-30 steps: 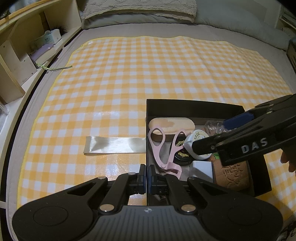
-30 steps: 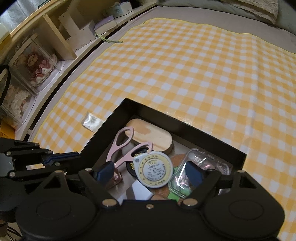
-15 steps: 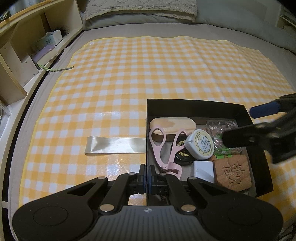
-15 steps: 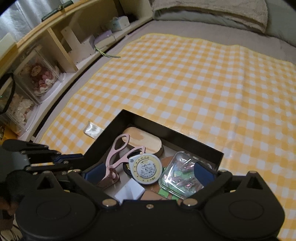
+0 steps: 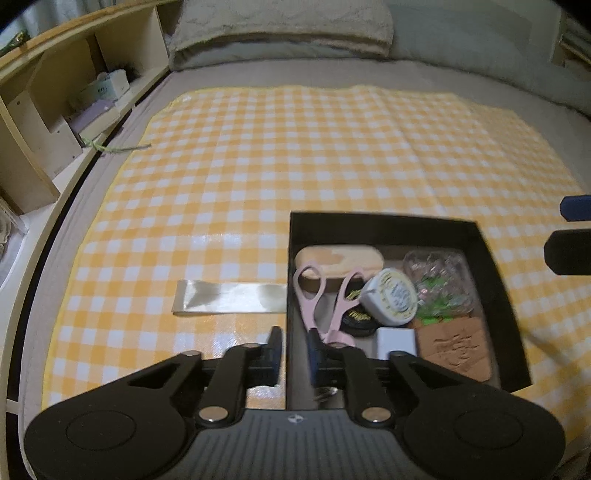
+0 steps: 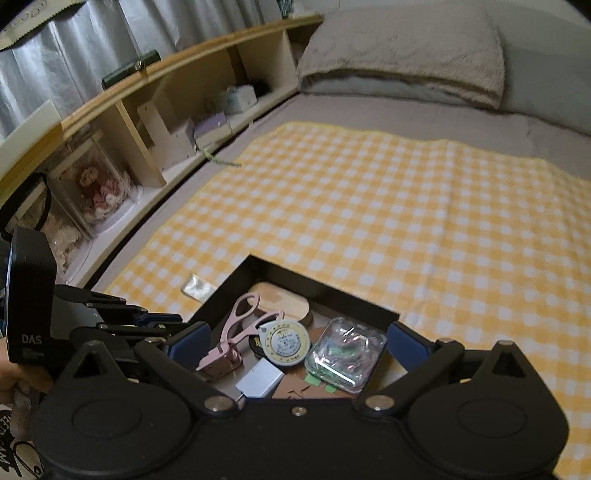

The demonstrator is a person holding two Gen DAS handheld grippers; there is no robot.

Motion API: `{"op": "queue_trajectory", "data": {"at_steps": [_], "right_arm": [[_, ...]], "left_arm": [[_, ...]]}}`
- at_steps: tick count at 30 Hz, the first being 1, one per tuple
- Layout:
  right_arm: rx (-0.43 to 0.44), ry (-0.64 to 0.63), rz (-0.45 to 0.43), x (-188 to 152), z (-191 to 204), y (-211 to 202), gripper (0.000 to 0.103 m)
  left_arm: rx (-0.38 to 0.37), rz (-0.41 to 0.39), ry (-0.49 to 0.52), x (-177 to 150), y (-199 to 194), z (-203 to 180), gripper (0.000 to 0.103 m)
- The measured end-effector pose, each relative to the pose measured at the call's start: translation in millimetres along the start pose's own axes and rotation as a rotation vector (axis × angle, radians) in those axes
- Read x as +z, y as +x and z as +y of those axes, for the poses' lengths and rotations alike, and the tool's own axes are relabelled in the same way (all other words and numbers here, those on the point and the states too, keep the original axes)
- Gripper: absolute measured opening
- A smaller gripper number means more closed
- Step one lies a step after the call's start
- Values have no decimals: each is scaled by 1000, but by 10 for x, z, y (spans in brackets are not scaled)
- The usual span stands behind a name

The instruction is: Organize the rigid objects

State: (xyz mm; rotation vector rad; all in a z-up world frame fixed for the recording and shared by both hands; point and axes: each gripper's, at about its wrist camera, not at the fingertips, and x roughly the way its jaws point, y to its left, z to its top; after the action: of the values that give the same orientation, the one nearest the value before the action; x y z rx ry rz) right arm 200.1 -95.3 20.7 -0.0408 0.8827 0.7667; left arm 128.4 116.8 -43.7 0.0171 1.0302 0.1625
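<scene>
A black box (image 5: 384, 224) sits on the yellow checked cloth (image 5: 295, 155). Inside lie a pink eyelash curler (image 5: 314, 295), a round white tape measure (image 5: 391, 297), a beige oval case (image 5: 338, 258), a clear plastic case (image 5: 439, 277), a white block (image 5: 396, 341) and a brown embossed tile (image 5: 458, 349). My left gripper (image 5: 294, 350) is open a little, its fingers astride the box's left wall. My right gripper (image 6: 297, 341) is wide open and empty above the box (image 6: 325, 288); the tape measure (image 6: 286, 341) and clear case (image 6: 347, 354) lie below it.
A shiny flat packet (image 5: 229, 297) lies on the cloth just left of the box. Wooden shelves (image 6: 147, 122) with small boxes run along the left. A grey pillow (image 5: 284, 33) lies at the far end of the bed.
My right gripper has let go of the tape measure into the box and has pulled up and back, to the right edge of the left view. My left gripper has opened slightly.
</scene>
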Motion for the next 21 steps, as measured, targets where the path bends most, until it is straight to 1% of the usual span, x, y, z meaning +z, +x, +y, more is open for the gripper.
{"op": "queue_trajectory", "data": {"at_steps": [4,6,7,9,10,12,16,18,21], "right_arm": [[-4,0,-56,-13,35,-207,103],[3,11,-78,-36,44,-301,103],[7,20,-91,-57,53,-358,103],[15,33,-113,-88,68,-442,103],[17,38,-126,-111,85,-489,103],[13,38,-148,-153,124,-574,103],[-9,9,-192,-253,220,-716,103],[-24,-1,-213,-315,266,-785,103],[-49,-13,-238,-410,320,-871,103]], "left_arm": [[-19,-66,-3,1,-229,-24,39],[-22,-104,2,1,-363,-61,50],[-19,-121,5,-2,-427,-73,53],[-19,-171,20,-16,-586,-107,63],[-19,-193,25,-26,-660,-125,66],[-21,-241,31,-51,-817,-141,77],[-12,-324,33,-133,-1076,-153,88],[-13,-349,28,-182,-1177,-154,95],[-13,-386,17,-277,-1315,-170,100]]}}
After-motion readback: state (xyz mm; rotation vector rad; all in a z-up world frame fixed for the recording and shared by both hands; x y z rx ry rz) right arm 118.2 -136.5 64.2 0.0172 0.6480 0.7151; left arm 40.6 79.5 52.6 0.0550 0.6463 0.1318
